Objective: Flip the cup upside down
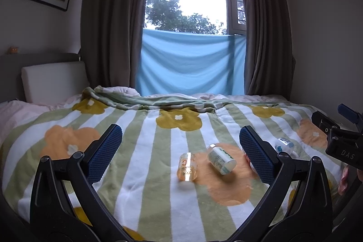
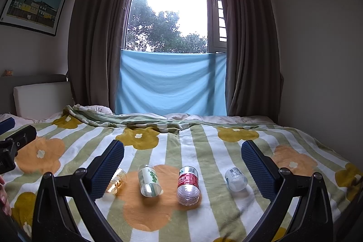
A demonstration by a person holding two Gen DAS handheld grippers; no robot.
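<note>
Several cut-bottle cups lie on their sides on the flowered blanket [image 2: 204, 146]. A clear orange-tinted cup [image 1: 187, 166] lies ahead of my left gripper [image 1: 181, 140]; in the right wrist view this cup [image 2: 116, 182] is partly hidden behind the left finger. A green-labelled cup [image 1: 221, 159] [image 2: 148, 180], a red-labelled cup [image 2: 188, 185] and a blue-labelled cup [image 2: 236, 178] [image 1: 284, 144] lie in a row. My left gripper is open and empty above the bed. My right gripper [image 2: 182, 151] is open and empty, hovering over the row.
The bed's blanket is bunched in a fold [image 1: 147, 99] at the far side. A white cushion [image 1: 54, 81] leans at the headboard. Curtains and a blue cloth [image 1: 190, 62] hang at the window. The right gripper's body [image 1: 340, 144] shows at the right edge.
</note>
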